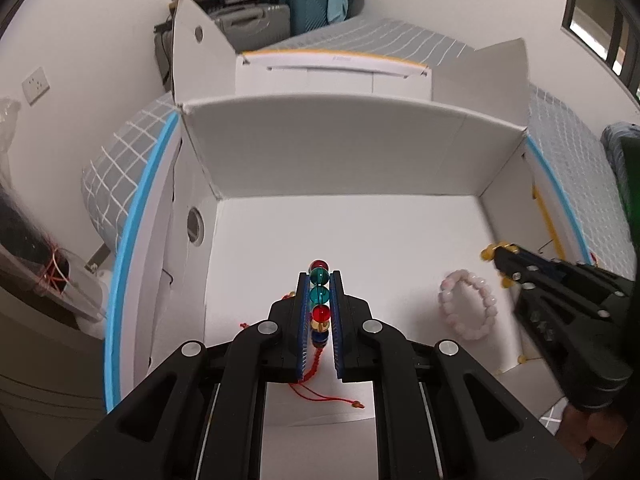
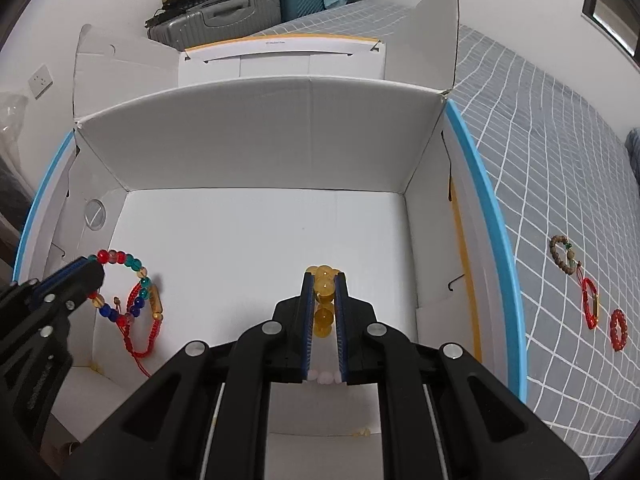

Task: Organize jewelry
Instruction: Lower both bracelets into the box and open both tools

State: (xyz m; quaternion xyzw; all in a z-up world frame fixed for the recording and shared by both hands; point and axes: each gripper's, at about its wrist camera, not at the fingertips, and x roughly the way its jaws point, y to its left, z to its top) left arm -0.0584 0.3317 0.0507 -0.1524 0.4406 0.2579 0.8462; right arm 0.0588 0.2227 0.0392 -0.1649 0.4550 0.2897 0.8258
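My left gripper is shut on a bracelet of red, teal, amber and blue beads with red cord, held inside the open white box. It also shows in the right wrist view, hanging from the left gripper. My right gripper is shut on a yellow bead bracelet over the box floor; it also shows in the left wrist view. A pink bead bracelet lies on the box floor at the right, under my right gripper.
The white box sits on a bed with a grey checked cover. A brown bead bracelet, a red cord bracelet and a red bead bracelet lie on the cover right of the box. Suitcases stand behind.
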